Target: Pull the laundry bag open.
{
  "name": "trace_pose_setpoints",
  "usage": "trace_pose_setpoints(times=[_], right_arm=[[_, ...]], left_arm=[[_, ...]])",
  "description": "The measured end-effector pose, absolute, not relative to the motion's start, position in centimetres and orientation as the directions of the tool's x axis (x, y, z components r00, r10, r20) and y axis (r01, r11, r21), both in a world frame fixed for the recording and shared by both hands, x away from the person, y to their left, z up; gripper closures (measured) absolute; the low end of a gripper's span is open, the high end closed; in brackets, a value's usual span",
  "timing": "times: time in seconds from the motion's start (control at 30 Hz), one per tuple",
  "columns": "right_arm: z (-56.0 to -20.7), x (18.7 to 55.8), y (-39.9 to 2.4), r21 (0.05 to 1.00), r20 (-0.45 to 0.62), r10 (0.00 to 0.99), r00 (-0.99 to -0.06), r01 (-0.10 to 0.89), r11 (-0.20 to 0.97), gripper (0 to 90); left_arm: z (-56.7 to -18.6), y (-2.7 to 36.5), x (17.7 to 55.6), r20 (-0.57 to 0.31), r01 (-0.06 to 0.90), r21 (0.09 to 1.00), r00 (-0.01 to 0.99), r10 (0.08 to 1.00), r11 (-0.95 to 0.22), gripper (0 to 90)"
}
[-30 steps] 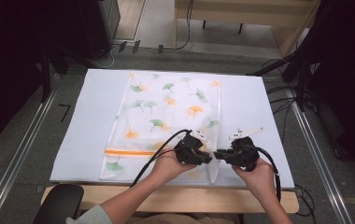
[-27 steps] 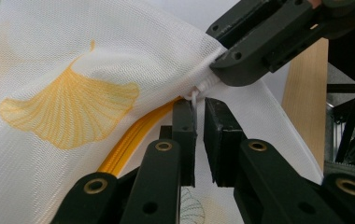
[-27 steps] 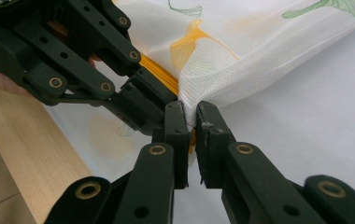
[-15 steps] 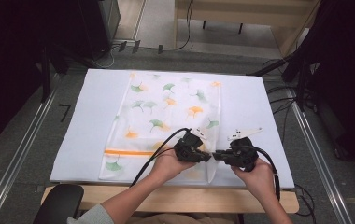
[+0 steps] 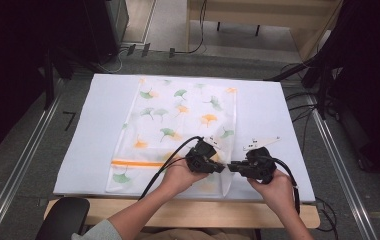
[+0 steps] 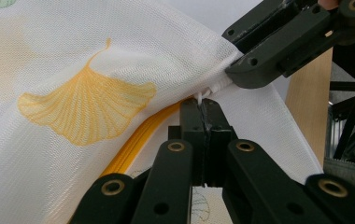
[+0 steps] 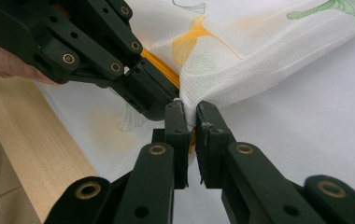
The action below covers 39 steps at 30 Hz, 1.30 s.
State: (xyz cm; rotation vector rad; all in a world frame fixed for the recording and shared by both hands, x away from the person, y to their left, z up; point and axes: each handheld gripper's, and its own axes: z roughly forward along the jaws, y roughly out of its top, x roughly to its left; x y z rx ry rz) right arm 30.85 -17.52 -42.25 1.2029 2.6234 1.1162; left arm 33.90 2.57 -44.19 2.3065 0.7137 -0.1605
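A white mesh laundry bag [image 5: 178, 125] printed with ginkgo leaves lies flat on the white mat [image 5: 83, 140] that covers the desk [image 5: 188, 212]. Its orange zipper [image 5: 138, 163] runs across the end nearest the person, and both hands meet at the near right corner of the bag.

The left tongs [image 5: 221, 168] come in from the left over the bag. Their jaws have just been closing, and the left gripper view shows them pressed together with a small white tab, seemingly the zipper pull [image 6: 203, 96], caught between the tips at the end of the orange track. Against the two earlier high views the hand itself sits where it was; only the jaws have changed.

Just to their right, almost tip to tip, the right tongs [image 5: 231, 168] pinch the bag's bunched corner edge [image 7: 190, 112]; the right gripper view shows the mesh gathered into a fold that runs into the narrow gap between the pads. That grip and that hand look the same as in the earlier frames.

So the new grip on the pull probably completes the set-up: one hand anchors the corner, the other has the slider. My reading is that the zipper is about to be drawn leftward along the orange line, though whether to open or shut it I cannot tell.
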Motion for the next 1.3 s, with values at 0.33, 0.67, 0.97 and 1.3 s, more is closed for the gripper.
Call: trace_pose_setpoints(times=[0.33, 0.67, 0.97, 1.3], right_arm=[[-42.3, 30.9, -17.5, 0.627, 0.232, 0.677, -0.698, 0.640, 0.445, 85.6], [-42.2, 30.8, -17.4, 0.628, 0.226, 0.676, -0.702, 0.635, 0.450, 85.6], [-42.1, 30.8, -17.7, 0.634, 0.233, 0.676, -0.699, 0.636, 0.439, 85.6], [-42.1, 30.9, -17.9, 0.635, 0.232, 0.676, -0.700, 0.635, 0.440, 85.5]], left_arm=[[-44.3, 2.7, 34.1, -0.304, 0.538, 0.587, 0.839, 0.451, -0.605, 90.0], [-44.5, 2.7, 34.3, -0.305, 0.542, 0.579, 0.837, 0.455, -0.609, 90.0], [-44.3, 3.3, 34.5, -0.282, 0.540, 0.561, 0.837, 0.468, -0.627, 90.0], [-44.8, 5.1, 34.9, -0.290, 0.552, 0.548, 0.830, 0.476, -0.629, 90.0]])
